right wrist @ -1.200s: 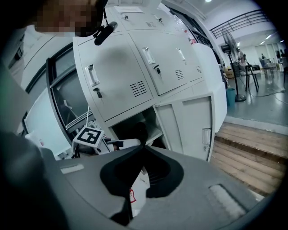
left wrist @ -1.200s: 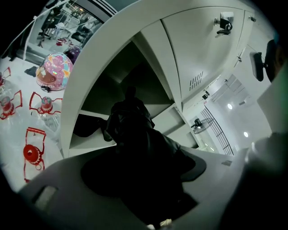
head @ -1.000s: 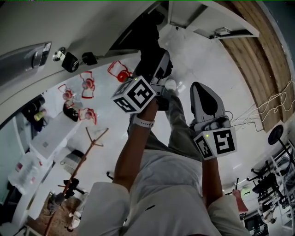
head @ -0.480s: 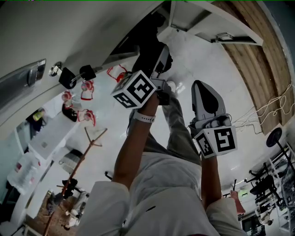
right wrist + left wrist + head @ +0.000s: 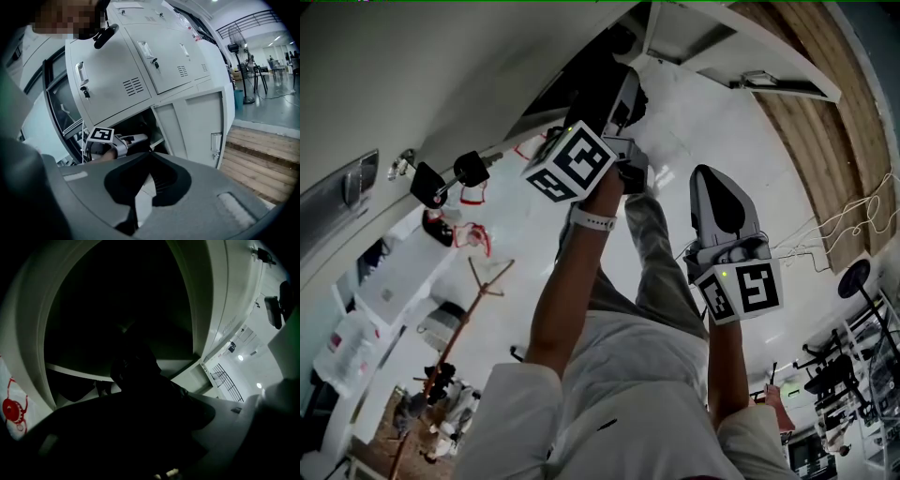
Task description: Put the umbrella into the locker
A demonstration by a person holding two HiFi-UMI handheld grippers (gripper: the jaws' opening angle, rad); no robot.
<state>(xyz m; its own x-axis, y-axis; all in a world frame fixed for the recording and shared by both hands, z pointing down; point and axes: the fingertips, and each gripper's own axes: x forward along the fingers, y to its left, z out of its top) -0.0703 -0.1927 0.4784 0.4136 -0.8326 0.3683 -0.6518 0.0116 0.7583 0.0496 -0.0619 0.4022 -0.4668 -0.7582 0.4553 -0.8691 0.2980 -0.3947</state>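
Note:
The black folded umbrella (image 5: 602,86) is in my left gripper (image 5: 621,105), which is shut on it and reaches into the low open locker compartment (image 5: 581,66). In the left gripper view the umbrella (image 5: 136,369) is a dark mass running from the gripper (image 5: 140,423) into the unlit compartment (image 5: 117,296); the pads are hidden in shadow. My right gripper (image 5: 718,187) hangs back to the right, shut and holding nothing. In its own view the right gripper (image 5: 151,157) shows its jaws meeting, and beyond them the left gripper's marker cube (image 5: 101,134) sits at the locker opening (image 5: 138,123).
The compartment's open door (image 5: 741,47) swings out to the right, and its white face (image 5: 199,126) carries a latch. Shut locker doors with handles and keys (image 5: 441,178) fill the bank above. A wooden coat stand (image 5: 464,319) stands left; a wooden step (image 5: 262,150) lies right.
My left gripper has pushed the umbrella farther toward and into the locker opening. The right gripper has stayed nearly where it was.

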